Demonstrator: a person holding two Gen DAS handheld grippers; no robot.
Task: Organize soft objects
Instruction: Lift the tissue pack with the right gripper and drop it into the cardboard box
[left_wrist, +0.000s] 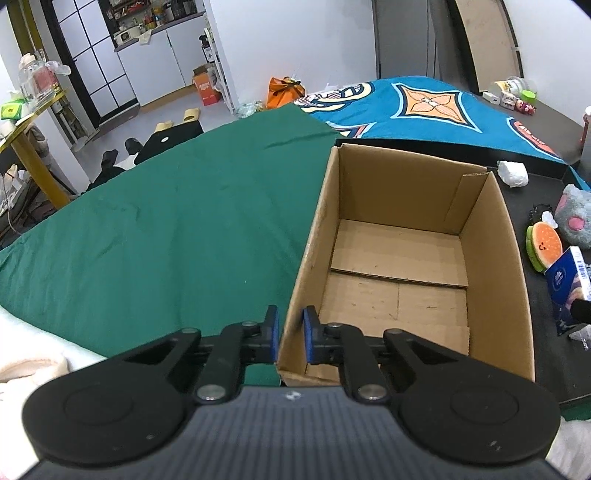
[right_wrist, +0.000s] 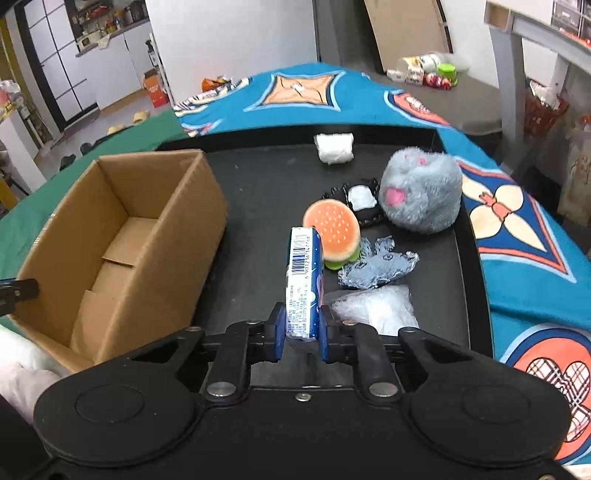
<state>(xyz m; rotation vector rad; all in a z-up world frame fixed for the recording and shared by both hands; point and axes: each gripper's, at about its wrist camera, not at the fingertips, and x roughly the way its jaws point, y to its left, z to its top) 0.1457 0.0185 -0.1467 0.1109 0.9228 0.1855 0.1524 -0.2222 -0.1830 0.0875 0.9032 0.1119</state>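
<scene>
Open brown cardboard box (left_wrist: 402, 254), empty, standing on the dark surface (right_wrist: 266, 192) with its near left corner over the green cloth (left_wrist: 155, 221). Near left wall of that box pinched between the blue pads of the left gripper (left_wrist: 290, 334), fingers closed on the cardboard edge, one pad outside and one inside.

Blue and white tissue pack (right_wrist: 304, 284), barcode facing up, clamped on its narrow end by the right gripper (right_wrist: 302, 334); fingers closed on the pack, held above the dark surface just right of the box.

Beyond the pack, touching or just behind its far end: orange, cream and green burger-shaped plush (right_wrist: 334, 230). Right of the burger, a small black-edged item with a white centre (right_wrist: 362, 201), and next to it a round grey fluffy plush with pink patches (right_wrist: 421, 190). Nearer, a crumpled grey-blue knitted cloth (right_wrist: 380, 264), and beside it a clear crinkled plastic bag (right_wrist: 376, 308). At the far edge of the dark surface, a white rolled bundle (right_wrist: 334, 147), well apart from the rest.

Teal patterned blanket (right_wrist: 354, 99) with orange and cream motifs around the far and right sides. In the left wrist view, the same burger plush, grey plush and tissue pack at the right rim.
</scene>
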